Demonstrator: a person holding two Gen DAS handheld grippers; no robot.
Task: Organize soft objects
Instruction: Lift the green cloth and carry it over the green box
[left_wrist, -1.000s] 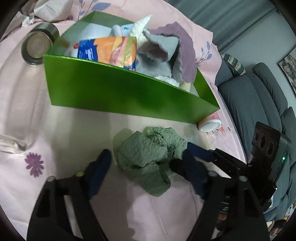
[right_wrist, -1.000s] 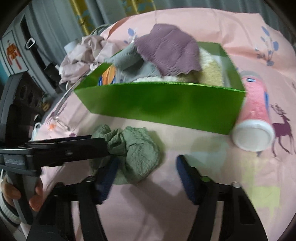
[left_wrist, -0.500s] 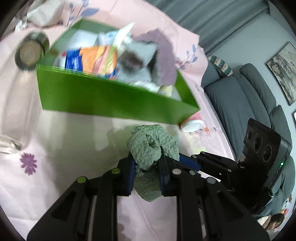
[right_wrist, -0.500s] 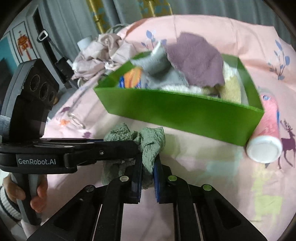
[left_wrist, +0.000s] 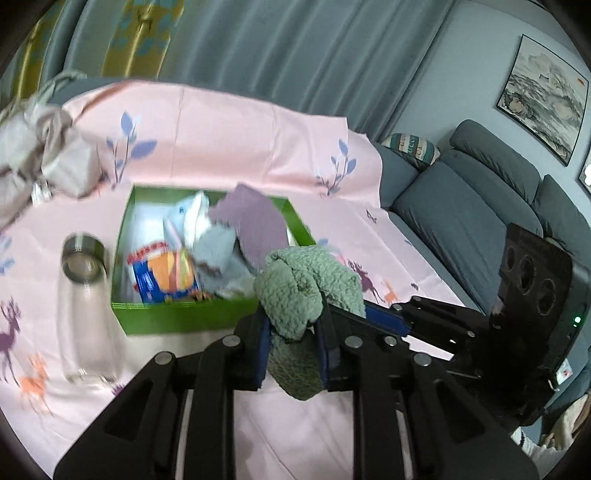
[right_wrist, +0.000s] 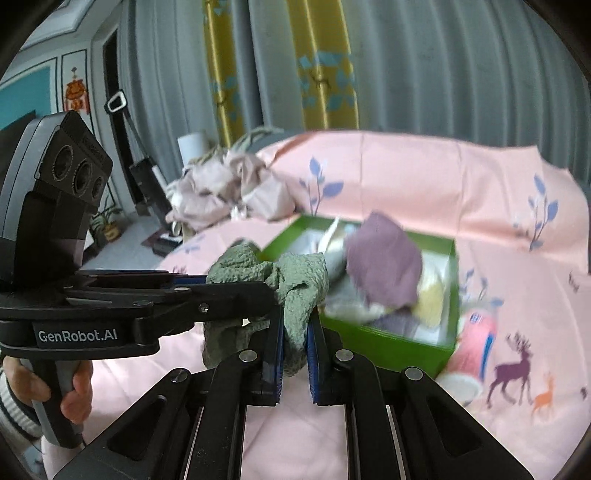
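green cloth (left_wrist: 306, 291) | pinched by both | left hand-held gripper (left_wrist: 293, 350) | right hand-held gripper (right_wrist: 295, 350)

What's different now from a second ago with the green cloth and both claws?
Both claws, left claw and right claw, closed on the crumpled sage-green terry cloth and lifted it off the pink printed bedsheet. The bright green cardboard box of soft items stayed put.

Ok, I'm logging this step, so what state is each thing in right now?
green cloth: crumpled, lifted, pinched by both tools.
left tool: shut on the cloth.
right tool: shut on the cloth.
green box: open, piled with soft items.
glass bottle: lying on its side.
pink tube: lying beside the box.
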